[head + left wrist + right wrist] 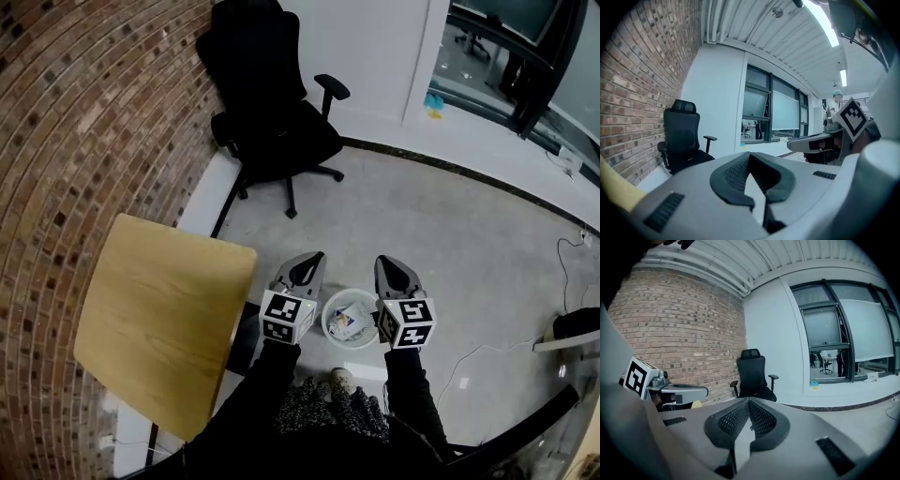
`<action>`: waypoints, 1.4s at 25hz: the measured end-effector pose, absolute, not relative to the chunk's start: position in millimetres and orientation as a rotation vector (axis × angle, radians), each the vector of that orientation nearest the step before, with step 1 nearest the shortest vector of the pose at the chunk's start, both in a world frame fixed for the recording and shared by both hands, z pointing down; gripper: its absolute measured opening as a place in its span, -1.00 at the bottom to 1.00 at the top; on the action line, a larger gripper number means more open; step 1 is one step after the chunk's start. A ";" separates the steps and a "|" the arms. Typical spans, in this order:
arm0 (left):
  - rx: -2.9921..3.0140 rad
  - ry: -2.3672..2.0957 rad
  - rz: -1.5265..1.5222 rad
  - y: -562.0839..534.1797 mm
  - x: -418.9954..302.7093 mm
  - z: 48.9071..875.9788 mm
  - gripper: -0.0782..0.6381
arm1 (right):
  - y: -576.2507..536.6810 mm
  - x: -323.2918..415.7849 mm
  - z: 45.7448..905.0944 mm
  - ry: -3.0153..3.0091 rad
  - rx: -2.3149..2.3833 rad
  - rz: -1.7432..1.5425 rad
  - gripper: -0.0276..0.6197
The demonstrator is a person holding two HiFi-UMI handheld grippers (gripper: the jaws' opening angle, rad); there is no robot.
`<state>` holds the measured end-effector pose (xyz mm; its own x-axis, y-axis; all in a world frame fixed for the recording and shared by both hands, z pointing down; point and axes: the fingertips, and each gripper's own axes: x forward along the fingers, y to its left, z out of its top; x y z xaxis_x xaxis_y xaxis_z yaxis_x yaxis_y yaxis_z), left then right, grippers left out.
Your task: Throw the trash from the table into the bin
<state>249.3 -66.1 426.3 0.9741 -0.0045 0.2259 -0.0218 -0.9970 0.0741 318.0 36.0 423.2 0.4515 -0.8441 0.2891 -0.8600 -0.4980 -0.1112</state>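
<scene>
Both grippers are nearest, held side by side at the ends of the person's dark sleeves: the left gripper (312, 260) and the right gripper (386, 264) point forward, and in each gripper view the ribbed pads are pressed together with nothing between them. To the left of the left jaws and lower stands the wooden table (159, 319), and its top looks bare, as far as the head view shows. Far ahead of the jaws a black office chair (272, 112) stands near the brick wall (75, 112). The white bin (325, 319) stands on the grey floor (450, 244), below and between the two pairs of jaws, about equally near to both hands. It is round, so it has no long side. The trash (352, 321), crumpled paper, lies inside it. I judge that nothing is left to pick up.
</scene>
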 end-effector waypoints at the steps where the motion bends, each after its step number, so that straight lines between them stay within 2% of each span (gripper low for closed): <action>1: 3.056 -0.027 0.335 -68.5 249.7 419.2 -0.76 | 35.6 317.5 417.5 -1.548 2.637 0.461 -0.87; 14: 3.127 -0.103 0.109 -84.9 255.1 334.5 -0.76 | 30.5 331.7 329.5 -1.519 2.687 0.267 -0.88; 35: 3.173 -0.096 0.012 -80.7 257.7 295.7 -0.76 | 35.8 333.2 301.1 -1.514 2.680 0.225 -0.89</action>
<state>257.7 -80.7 295.7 0.9981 -0.0608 0.0069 -0.0606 -0.9976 -0.0328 333.2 35.8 301.1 0.5084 -0.8473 0.1538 -0.8554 -0.5175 -0.0233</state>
